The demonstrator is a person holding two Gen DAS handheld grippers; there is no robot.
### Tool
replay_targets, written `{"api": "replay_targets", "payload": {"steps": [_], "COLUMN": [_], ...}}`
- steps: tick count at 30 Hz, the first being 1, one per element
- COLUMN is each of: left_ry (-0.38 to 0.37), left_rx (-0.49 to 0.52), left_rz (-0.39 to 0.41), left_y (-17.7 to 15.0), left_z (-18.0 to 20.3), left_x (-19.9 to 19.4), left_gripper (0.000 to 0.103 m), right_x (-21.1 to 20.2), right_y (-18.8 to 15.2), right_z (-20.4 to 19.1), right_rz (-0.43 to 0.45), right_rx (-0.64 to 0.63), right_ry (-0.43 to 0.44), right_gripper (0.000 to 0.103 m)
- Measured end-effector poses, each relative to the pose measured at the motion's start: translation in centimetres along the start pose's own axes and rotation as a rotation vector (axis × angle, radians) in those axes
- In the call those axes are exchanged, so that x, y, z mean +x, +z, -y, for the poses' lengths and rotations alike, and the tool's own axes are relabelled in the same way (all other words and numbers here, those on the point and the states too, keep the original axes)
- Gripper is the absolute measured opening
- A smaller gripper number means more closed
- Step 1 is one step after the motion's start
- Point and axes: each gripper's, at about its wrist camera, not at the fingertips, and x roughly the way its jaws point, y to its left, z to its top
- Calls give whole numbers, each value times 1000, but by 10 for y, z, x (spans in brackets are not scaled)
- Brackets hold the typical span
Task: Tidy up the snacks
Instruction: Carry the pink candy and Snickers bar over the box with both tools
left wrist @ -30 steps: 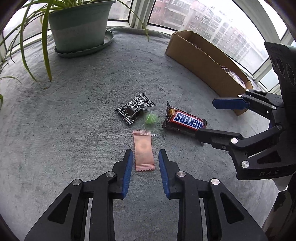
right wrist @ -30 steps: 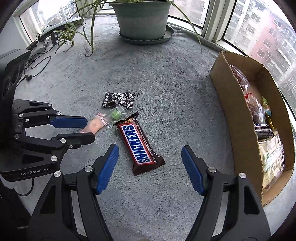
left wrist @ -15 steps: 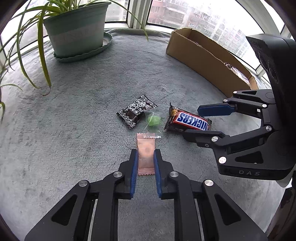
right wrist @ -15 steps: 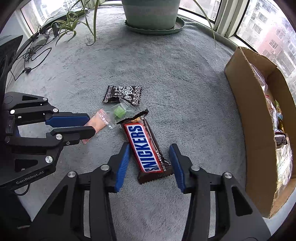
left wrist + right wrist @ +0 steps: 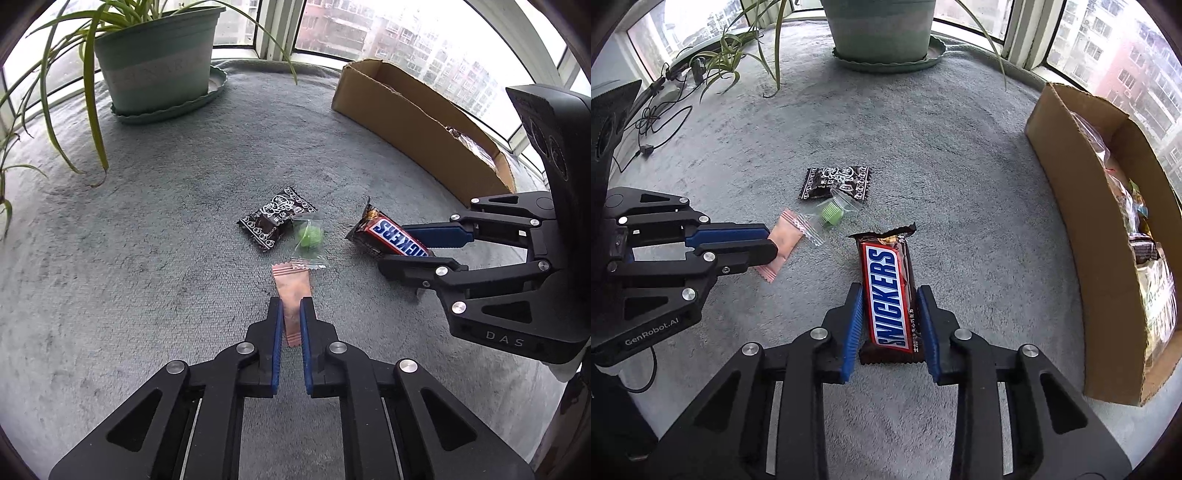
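While jaws narrowed since before, left gripper (image 5: 291, 314) pinches pink sachet (image 5: 292, 291), seemingly.

There are four loose snacks: one brown Snickers bar (image 5: 889, 295), one pink flat sachet (image 5: 292, 291), one black patterned packet (image 5: 275, 222), one clear-wrapped green candy (image 5: 310, 236). One open cardboard box (image 5: 1082, 236), one green potted plant (image 5: 155, 62).

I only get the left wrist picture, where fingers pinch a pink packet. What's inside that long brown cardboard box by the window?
Observer: The brown cardboard box holds several snack packets, some in clear bags.
Operator: Is the other tool gripping the chocolate bar?
Observer: Yes, the right gripper has its blue fingers against both long sides of the brown-and-red Snickers bar, near one end.
Operator: Anything off to my left?
Observer: Black cables lie on the grey carpet there.
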Motion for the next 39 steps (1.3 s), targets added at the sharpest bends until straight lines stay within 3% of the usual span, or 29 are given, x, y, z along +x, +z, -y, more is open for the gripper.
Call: {"api": "replay_targets", "payload": {"steps": [3, 10, 20, 28, 39], "left_ry": [-9, 0, 81, 23, -10], "left_rx": [-7, -1, 166, 94, 94], "left_rz": [-2, -23, 1, 0, 67], "left_y": [0, 7, 5, 1, 11], "left_z": [0, 6, 27, 11, 20], "left_x": [0, 7, 13, 3, -29], "left_gripper": [8, 18, 17, 16, 16], "right_x": [0, -1, -2, -9, -43], "right_y": [-5, -6, -7, -13, -19], "right_z": [2, 3, 3, 8, 21], "right_rz": [-5, -4, 0, 25, 100], "right_rx": [0, -1, 8, 41, 97], "right_ry": [-13, -20, -41, -38, -48], "right_gripper": [30, 30, 30, 30, 30]}}
